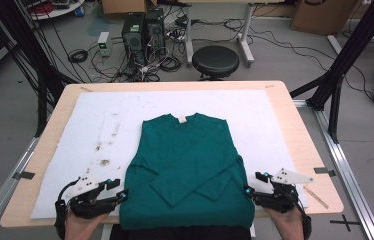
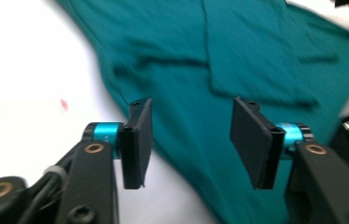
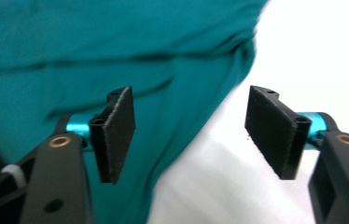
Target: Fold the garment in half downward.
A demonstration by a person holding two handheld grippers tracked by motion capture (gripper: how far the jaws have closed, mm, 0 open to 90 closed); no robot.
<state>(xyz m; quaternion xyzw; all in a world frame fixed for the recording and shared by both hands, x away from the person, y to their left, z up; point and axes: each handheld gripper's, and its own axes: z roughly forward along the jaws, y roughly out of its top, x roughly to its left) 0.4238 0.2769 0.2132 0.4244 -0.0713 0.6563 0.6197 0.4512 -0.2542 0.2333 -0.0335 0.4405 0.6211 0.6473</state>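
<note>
Behind my table (image 1: 295, 125) I see a grey floor strewn with black cables, two dark computer towers (image 1: 142, 31) and a round black stool (image 1: 215, 61). The table is a pale wooden top covered by a white foam sheet (image 1: 100, 125) that carries a few brown smudges left of centre. On that sheet lies the teal long-sleeved knit sweater (image 1: 187, 165), flat, collar pointing away from me, its hem reaching the near edge of the table and hanging slightly over it. Both sleeves are folded inward and cross on the lower front of the body. My left hand-held gripper (image 1: 123, 195) sits at the sweater's lower left corner, just beside the fabric edge; in the left gripper view the left hand-held gripper (image 2: 191, 140) has its jaws standing well apart, with the teal cloth lying beneath and between them but neither pad pressing on it. My right hand-held gripper (image 1: 247, 192) sits at the lower right corner, close to the sweater's side edge. In the right gripper view the right hand-held gripper (image 3: 189, 135) is likewise spread wide, one pad over the teal cloth and the other over the white sheet, the edge of the sweater (image 3: 116, 56) running between them, with nothing clamped. A thin wooden stick (image 1: 316, 196) lies on the table to the right of that hand.
</note>
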